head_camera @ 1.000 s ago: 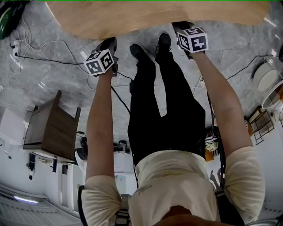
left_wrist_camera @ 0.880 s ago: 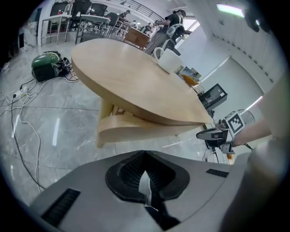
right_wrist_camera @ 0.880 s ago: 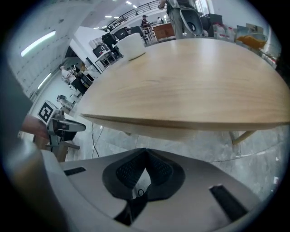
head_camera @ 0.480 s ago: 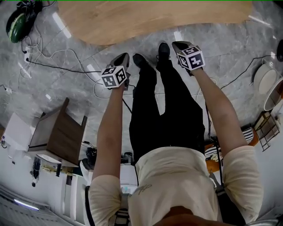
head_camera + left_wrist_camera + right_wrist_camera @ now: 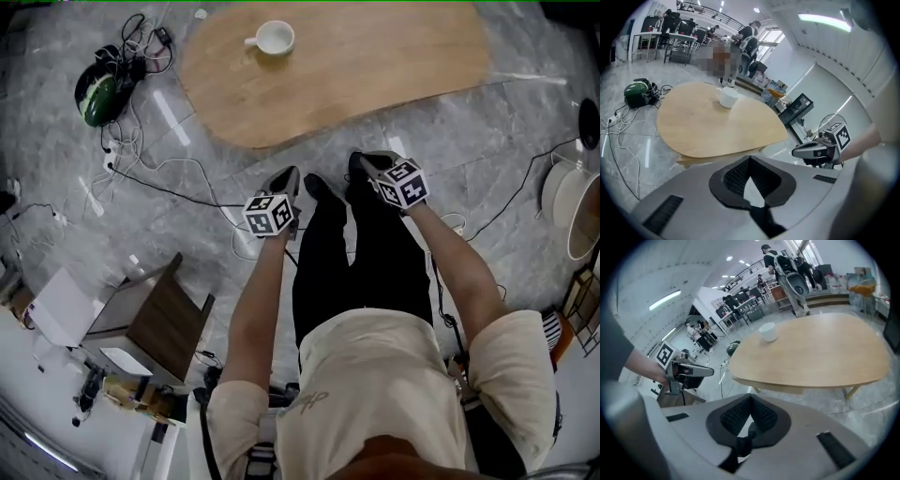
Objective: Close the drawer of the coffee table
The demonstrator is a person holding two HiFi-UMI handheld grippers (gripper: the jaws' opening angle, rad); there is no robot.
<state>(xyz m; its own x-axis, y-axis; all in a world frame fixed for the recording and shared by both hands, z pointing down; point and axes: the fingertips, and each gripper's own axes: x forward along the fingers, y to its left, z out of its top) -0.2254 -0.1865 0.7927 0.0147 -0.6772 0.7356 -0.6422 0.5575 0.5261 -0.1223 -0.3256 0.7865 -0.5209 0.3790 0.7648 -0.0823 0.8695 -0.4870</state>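
The left gripper (image 5: 750,158) has its grey jaws meeting at the tips, dark ribbed pads framing a diamond-shaped gap with nothing in it, and the right gripper (image 5: 751,397) is closed the same way. Beyond them, in the upper middle of the head view, the coffee table (image 5: 375,66) shows a smooth egg-shaped wooden top over a glossy grey marble floor (image 5: 141,234). Its drawer (image 5: 778,389) is a pale flat slab tucked just under the near edge.

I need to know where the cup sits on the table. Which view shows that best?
The head view: it looks down on nearly the whole coffee table, with the cup near its far edge. Both gripper views show the cup only side-on, low across the tabletop.
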